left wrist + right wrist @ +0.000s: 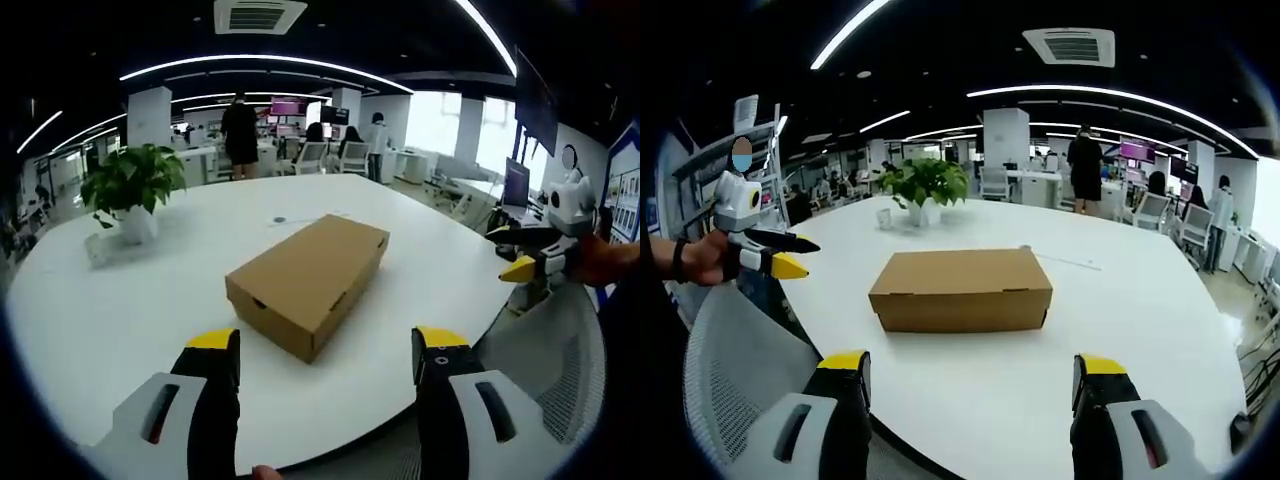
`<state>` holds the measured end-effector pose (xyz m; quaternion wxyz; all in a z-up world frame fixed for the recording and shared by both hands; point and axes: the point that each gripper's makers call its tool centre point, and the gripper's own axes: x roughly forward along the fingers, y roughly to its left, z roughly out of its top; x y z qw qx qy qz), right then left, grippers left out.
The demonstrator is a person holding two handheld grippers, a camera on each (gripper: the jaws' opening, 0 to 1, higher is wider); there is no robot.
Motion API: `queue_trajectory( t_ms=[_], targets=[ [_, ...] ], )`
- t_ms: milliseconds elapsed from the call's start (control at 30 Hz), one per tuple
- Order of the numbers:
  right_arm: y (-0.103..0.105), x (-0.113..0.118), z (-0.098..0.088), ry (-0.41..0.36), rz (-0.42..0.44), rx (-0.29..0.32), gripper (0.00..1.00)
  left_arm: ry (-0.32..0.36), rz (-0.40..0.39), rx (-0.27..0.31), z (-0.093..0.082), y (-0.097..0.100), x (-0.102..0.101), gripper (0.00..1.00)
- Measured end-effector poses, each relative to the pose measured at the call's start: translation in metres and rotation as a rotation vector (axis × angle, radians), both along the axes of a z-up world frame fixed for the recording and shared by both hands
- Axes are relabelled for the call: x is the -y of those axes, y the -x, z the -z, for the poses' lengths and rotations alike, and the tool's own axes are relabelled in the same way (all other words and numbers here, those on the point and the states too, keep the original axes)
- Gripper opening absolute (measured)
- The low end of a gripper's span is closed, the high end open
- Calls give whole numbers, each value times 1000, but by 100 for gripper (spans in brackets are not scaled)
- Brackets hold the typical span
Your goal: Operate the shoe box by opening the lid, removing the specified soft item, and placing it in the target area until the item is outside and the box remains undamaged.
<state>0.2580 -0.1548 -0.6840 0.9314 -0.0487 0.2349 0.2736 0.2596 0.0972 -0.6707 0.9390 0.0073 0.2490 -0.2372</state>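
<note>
Still pre-step one: cardboard shoe box (310, 283) sitting lid-closed mid-bench (120, 310), 12 o'clock off both hand-held grippers. Left hand-held gripper (327, 352) and right hand-held gripper (975, 372) spread wide, holding nothing. Probably next: reaching in, lifting the lid edge gently.

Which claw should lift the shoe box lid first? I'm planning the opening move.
Probably the right claw: its view faces the closed shoe box square on a long side. The left claw meets a corner.

Opposite table edges — shared box (310, 282)
</note>
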Motion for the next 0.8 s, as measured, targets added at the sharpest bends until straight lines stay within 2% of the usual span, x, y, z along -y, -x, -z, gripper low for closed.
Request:
queue_trajectory(
  t_ms=[800],
  targets=[
    [2,-4,3,16,-22,-14,82,14,-13,-9,1,0,-2,71]
  ],
)
